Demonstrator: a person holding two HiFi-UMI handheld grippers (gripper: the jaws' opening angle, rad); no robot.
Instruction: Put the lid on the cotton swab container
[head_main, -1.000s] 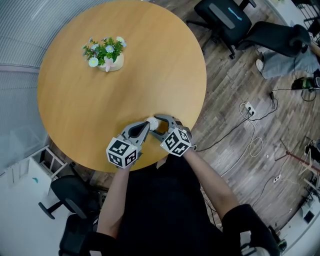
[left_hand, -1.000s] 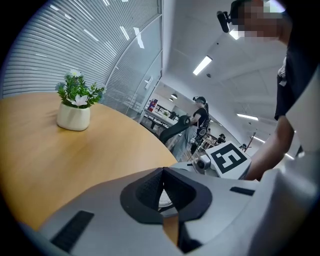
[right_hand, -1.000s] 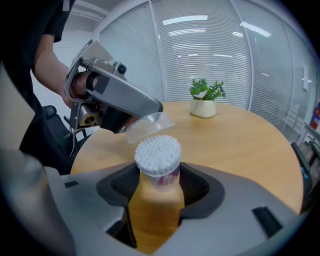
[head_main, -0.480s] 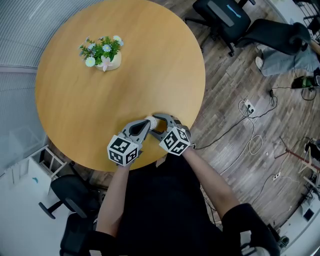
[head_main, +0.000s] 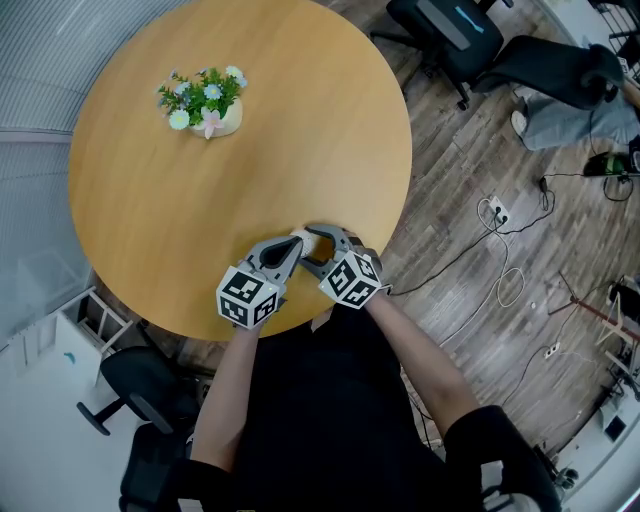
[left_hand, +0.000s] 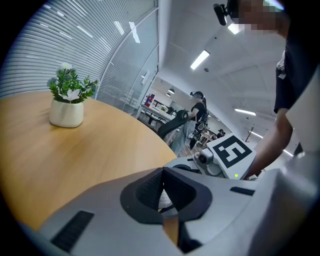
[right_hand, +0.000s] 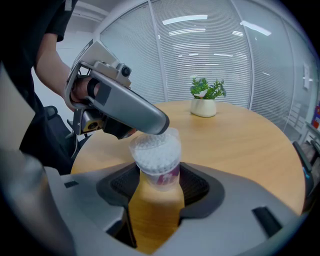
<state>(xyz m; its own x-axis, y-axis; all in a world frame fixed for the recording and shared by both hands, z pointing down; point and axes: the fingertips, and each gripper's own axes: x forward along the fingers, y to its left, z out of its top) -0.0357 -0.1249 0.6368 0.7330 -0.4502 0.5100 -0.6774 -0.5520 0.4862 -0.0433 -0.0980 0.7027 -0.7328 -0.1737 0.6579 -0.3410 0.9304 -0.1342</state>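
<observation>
Just inside table edge (head_main: 160, 300), right gripper (right_hand: 160, 187) clasping swab container (right_hand: 157, 157), left gripper (left_hand: 161, 190) pinching lid (right_hand: 171, 134), flowerpot (head_main: 218, 122) well apart.

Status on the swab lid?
Right gripper shut on clear cotton swab container. Left gripper shut on clear plastic lid, at container's mouth, seating unconfirmed. White flower pot well away.

Cotton swab container (right_hand: 156, 160) sits in the right claw (head_main: 318, 248) near the table (head_main: 300, 130) edge, flower pot (head_main: 208, 108) far behind.
</observation>
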